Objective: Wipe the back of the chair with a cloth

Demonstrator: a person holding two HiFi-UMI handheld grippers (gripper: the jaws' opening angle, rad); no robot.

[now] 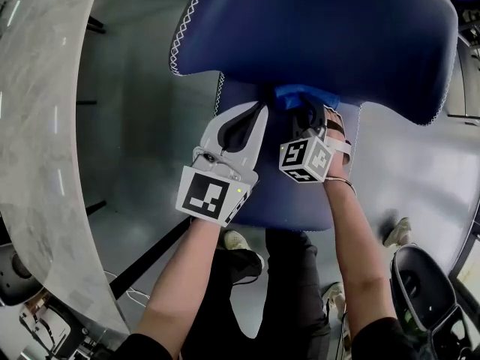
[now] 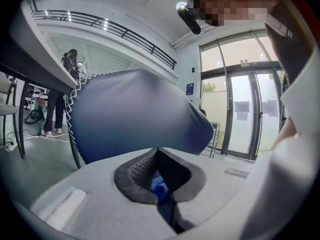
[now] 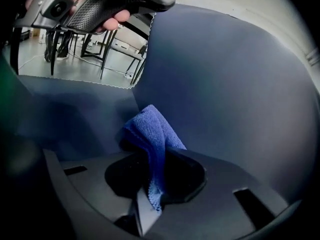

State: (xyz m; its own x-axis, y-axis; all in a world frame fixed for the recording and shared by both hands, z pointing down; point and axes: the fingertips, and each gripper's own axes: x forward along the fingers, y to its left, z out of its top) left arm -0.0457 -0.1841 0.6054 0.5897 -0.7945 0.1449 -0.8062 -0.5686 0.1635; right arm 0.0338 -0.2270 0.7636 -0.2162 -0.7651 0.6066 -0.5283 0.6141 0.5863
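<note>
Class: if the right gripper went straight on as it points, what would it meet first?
Probably the chair back, right ahead; the cloth clamped in the right gripper looks already against it.

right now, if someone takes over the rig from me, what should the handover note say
Left tongs: shut, tips beside the cloth; whether they nip it is unclear.
Right tongs: shut on the cloth.
Cloth lies against the blue chair at its narrow neck.
Done: cloth gripped and at the chair; how much is wiped cannot be told.
Left: wipe across the chair back.
</note>
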